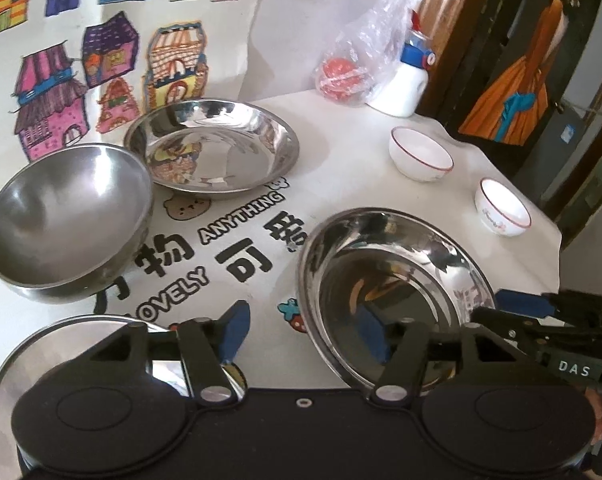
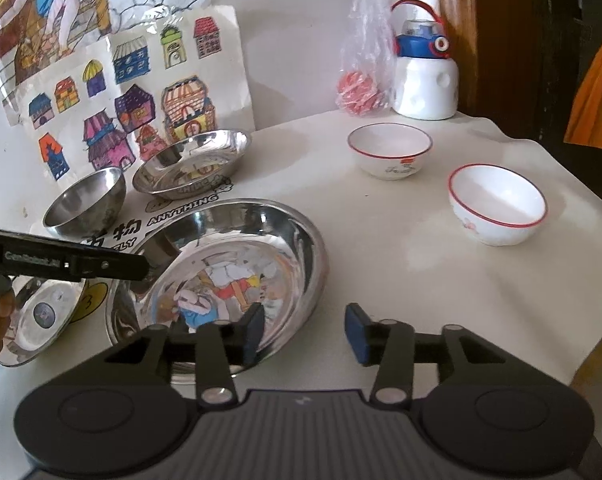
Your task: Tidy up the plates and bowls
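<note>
Both grippers, left [image 1: 305,334] and right [image 2: 305,334], gape empty; only the left view shows the flat plate [image 1: 9,364] whole.

Table [image 2: 381,240]: near plate [image 2: 221,272] front centre; lid [image 2: 41,316] to its left; steel bowl [image 2: 85,204] and far plate [image 2: 193,164] behind; two ceramic bowls [image 2: 389,152] [image 2: 497,204] right; bottle [image 2: 425,76] and bag [image 2: 365,60] at rear

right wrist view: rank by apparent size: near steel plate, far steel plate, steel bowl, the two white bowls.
1. Near steel plate, largest by far, though it is closest to the camera.
2. Far steel plate.
3. Steel bowl and the two white bowls: too alike to rank; the nearer white bowl's closeness inflates it.
</note>
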Tool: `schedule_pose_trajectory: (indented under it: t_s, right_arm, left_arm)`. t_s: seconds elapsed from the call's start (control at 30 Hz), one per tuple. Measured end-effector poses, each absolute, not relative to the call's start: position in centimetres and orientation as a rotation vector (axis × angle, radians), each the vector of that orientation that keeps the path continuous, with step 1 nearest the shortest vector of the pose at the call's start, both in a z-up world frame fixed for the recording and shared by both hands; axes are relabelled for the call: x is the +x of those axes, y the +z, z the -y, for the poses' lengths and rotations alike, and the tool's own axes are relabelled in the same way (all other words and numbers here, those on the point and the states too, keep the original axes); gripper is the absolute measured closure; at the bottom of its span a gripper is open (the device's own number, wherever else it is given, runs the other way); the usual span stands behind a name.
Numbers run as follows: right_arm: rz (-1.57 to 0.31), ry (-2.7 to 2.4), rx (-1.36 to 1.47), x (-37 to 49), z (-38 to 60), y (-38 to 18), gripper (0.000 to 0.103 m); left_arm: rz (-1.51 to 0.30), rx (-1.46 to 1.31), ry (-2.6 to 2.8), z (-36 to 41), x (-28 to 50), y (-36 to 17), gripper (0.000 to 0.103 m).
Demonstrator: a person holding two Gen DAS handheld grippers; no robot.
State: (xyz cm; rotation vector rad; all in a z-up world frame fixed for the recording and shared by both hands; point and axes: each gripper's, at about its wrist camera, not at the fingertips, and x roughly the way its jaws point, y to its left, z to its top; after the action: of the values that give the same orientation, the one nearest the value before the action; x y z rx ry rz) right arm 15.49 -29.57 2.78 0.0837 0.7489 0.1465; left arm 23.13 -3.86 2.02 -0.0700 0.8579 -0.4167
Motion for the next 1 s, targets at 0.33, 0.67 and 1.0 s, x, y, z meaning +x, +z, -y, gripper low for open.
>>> schedule_pose_trajectory:
  t_s: [0.33, 0.67, 1.0]
  right_arm:
    - [-0.702, 0.121, 0.106, 14.7, 30.7, 4.1, 0.029]
    - [-0.657, 0.15, 0.105, 15.9, 29.6, 4.8, 0.011]
    - [-0.627, 0.178, 0.1, 17.8, 28.7, 5.2, 0.003]
  left_arm:
    - [-0.791, -0.065, -0.398, 3.1, 22.8, 3.6, 0.026]
    - [-0.739, -0.069, -0.353, 1.3, 23.9, 4.9, 0.018]
    - [-0.689, -0.065, -0.316, -0.5, 25.7, 6.0, 0.014]
